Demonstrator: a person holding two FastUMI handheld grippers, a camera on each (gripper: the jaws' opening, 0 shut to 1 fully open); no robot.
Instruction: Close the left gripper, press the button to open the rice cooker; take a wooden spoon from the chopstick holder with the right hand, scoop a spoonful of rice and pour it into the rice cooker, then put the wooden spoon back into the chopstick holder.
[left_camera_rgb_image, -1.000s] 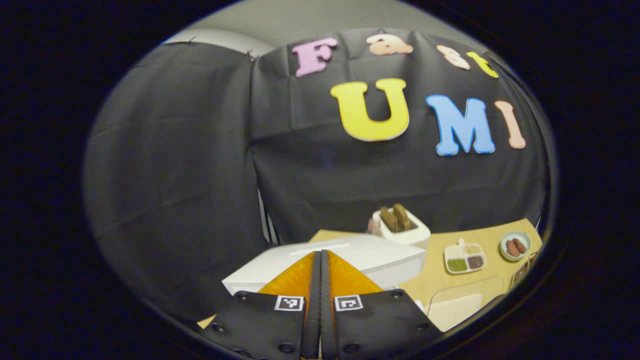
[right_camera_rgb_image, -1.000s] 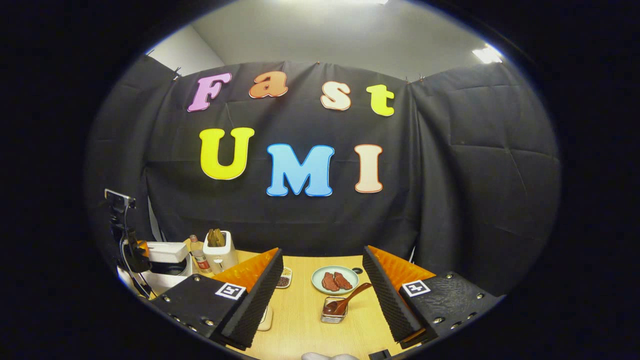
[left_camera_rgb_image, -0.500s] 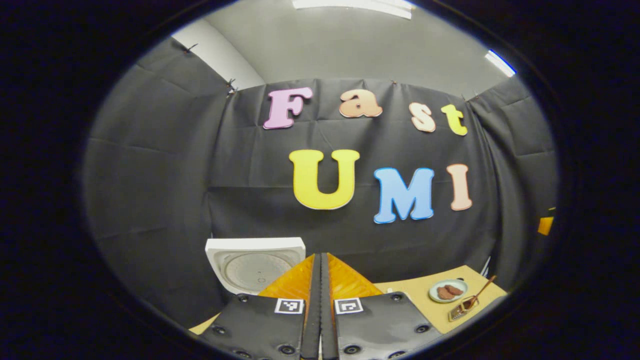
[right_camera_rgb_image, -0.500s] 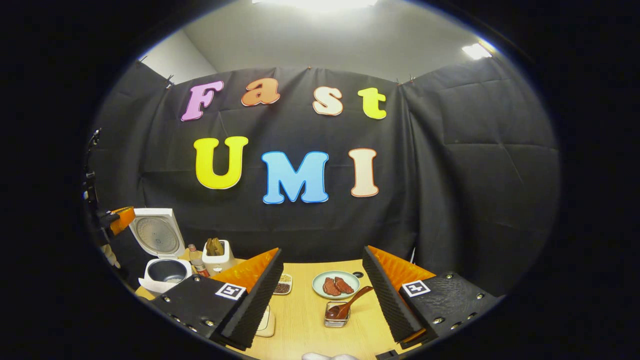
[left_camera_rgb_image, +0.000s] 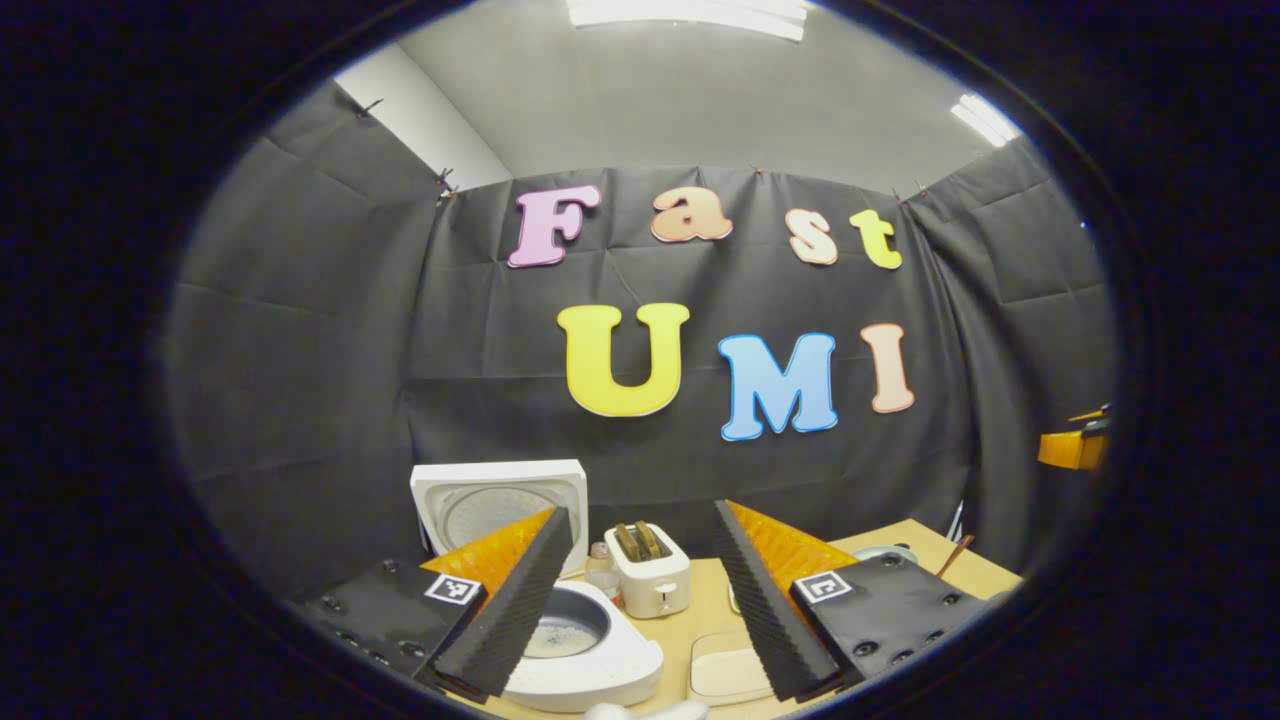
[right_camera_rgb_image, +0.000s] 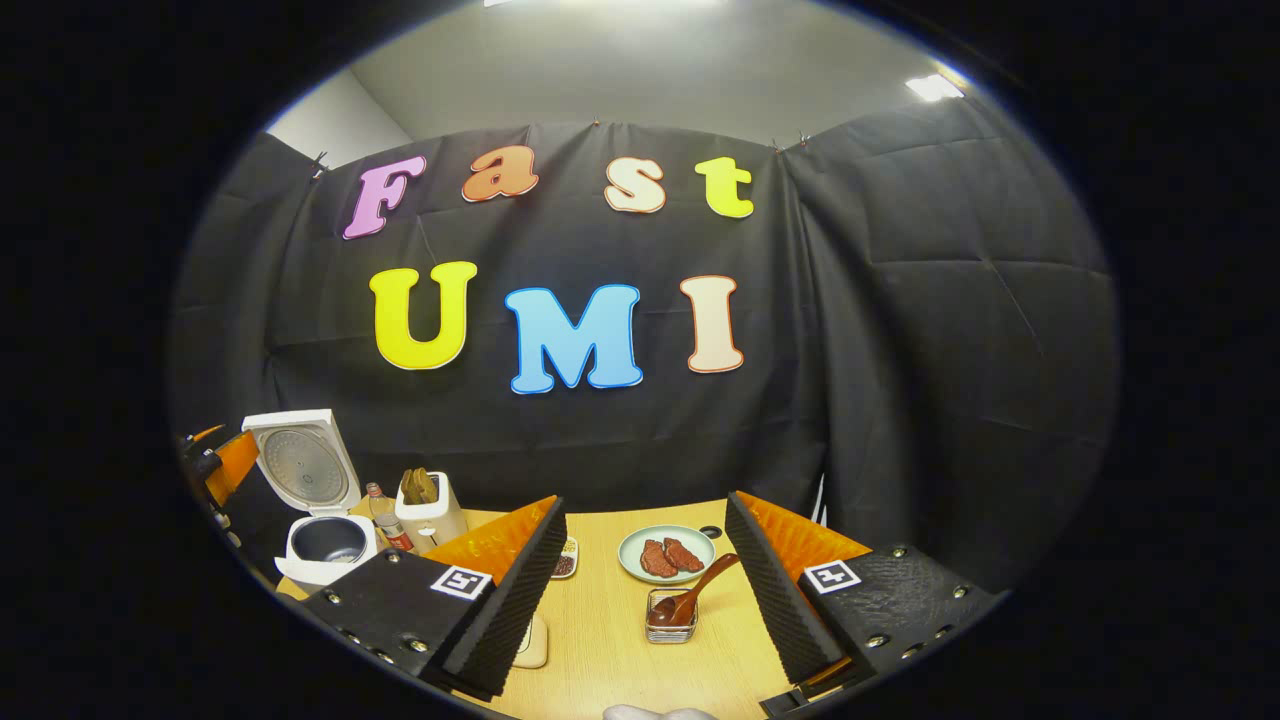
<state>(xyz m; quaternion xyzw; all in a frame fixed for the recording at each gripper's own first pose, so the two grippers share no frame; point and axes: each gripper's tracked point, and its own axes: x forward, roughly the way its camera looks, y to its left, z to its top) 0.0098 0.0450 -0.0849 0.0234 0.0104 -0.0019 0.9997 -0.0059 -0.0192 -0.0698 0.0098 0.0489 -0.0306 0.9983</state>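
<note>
White plastic marks the rice cooker (left_camera_rgb_image: 580, 640) in the left gripper view; its lid (left_camera_rgb_image: 500, 505) stands upright at the back and the inner pot lies open below, partly behind the left hand-held gripper (left_camera_rgb_image: 640, 600), whose two foam-lined fingers are spread wide with nothing between them; a white toaster (left_camera_rgb_image: 652, 575) with two brown slices in its slots stands just beside the cooker, with a small bottle (left_camera_rgb_image: 600, 562) between the two; a pale flat pad (left_camera_rgb_image: 725, 670) lies on the wooden desk (left_camera_rgb_image: 700, 610) between the fingers; at the far right edge an orange part of the other gripper (left_camera_rgb_image: 1072, 446) shows, well apart.

Wood grain of the desk (right_camera_rgb_image: 610, 640) runs between the fingers of the right hand-held gripper (right_camera_rgb_image: 645, 600) in the right gripper view; that gripper is open too and holds nothing; the wooden spoon (right_camera_rgb_image: 695, 598) leans tilted in a small clear holder (right_camera_rgb_image: 670, 620) ahead, between the fingers but touching neither; a pale green plate (right_camera_rgb_image: 665, 553) with two reddish-brown pieces sits just behind the holder; far to the left stands the rice cooker (right_camera_rgb_image: 325, 545) with its lid (right_camera_rgb_image: 305, 465) raised, the toaster (right_camera_rgb_image: 428, 510) near it, and an orange piece of the left gripper (right_camera_rgb_image: 232, 462) beside the lid.
</note>
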